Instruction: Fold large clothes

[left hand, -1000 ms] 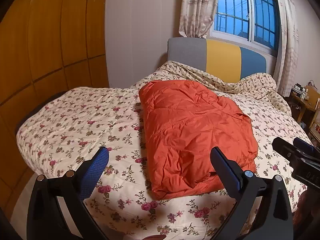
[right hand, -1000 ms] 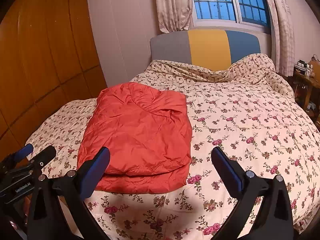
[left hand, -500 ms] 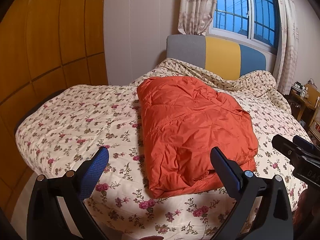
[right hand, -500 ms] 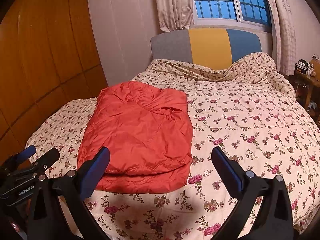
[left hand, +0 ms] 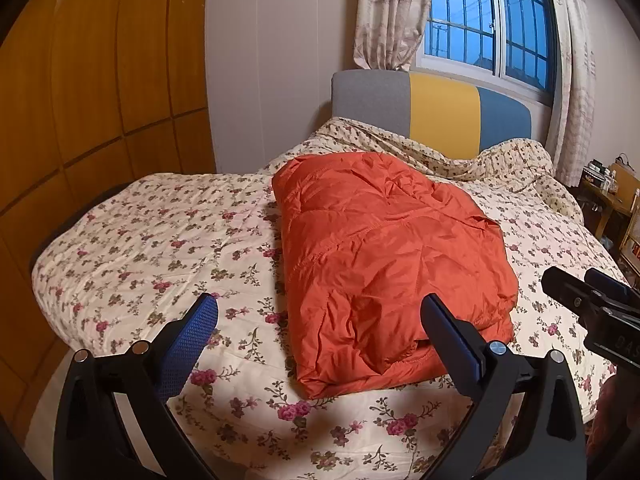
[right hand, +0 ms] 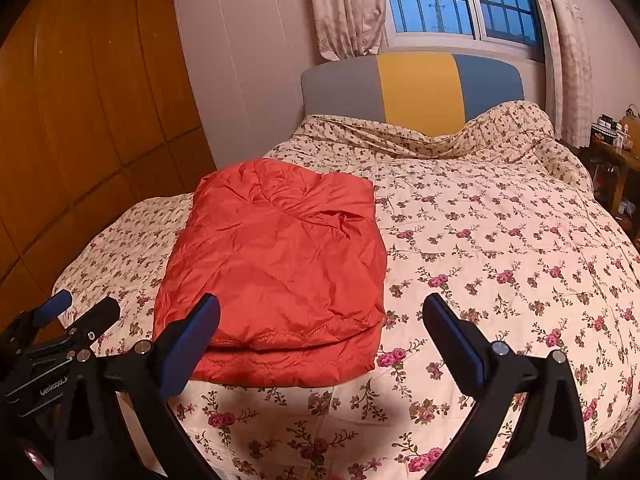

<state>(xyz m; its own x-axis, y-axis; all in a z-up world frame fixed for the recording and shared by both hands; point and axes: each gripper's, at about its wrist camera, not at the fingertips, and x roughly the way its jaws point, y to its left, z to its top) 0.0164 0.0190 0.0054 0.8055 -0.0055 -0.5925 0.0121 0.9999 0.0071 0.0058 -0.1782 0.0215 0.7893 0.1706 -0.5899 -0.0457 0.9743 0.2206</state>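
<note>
Barely anything has shifted over the last second — the left view has tipped down a touch, so the folded orange puffy quilted jacket (left hand: pixel 390 264) sits slightly lower in the picture than before, and the right view looks about the same as it did.

That jacket lies as a thick rectangular bundle on the bed with the cream, pink-flowered quilted bedspread (left hand: pixel 152 248), toward the foot and the left half of the mattress, hem edge nearest the cameras. Its layers are stacked, with the stitched hem showing along the near side in the right view (right hand: pixel 276 276).

Left tool (left hand: pixel 318 326) is spread wide with nothing between its blue-padded fingers (left hand: pixel 192 336), hovering off the foot of the bed and not touching the fabric. Right tool (right hand: pixel 320 330) is the same story — gaping wide, holding nothing, fingers (right hand: pixel 454 334) clear of the jacket and the bedspread. Each tool shows up at the edge of the other's view.

Behind the bed there's a padded headboard in grey, yellow and blue panels (right hand: pixel 416 88), a barred window with pale patterned curtains (right hand: pixel 432 0), and a wooden wardrobe wall (left hand: pixel 88 92) on the left.
</note>
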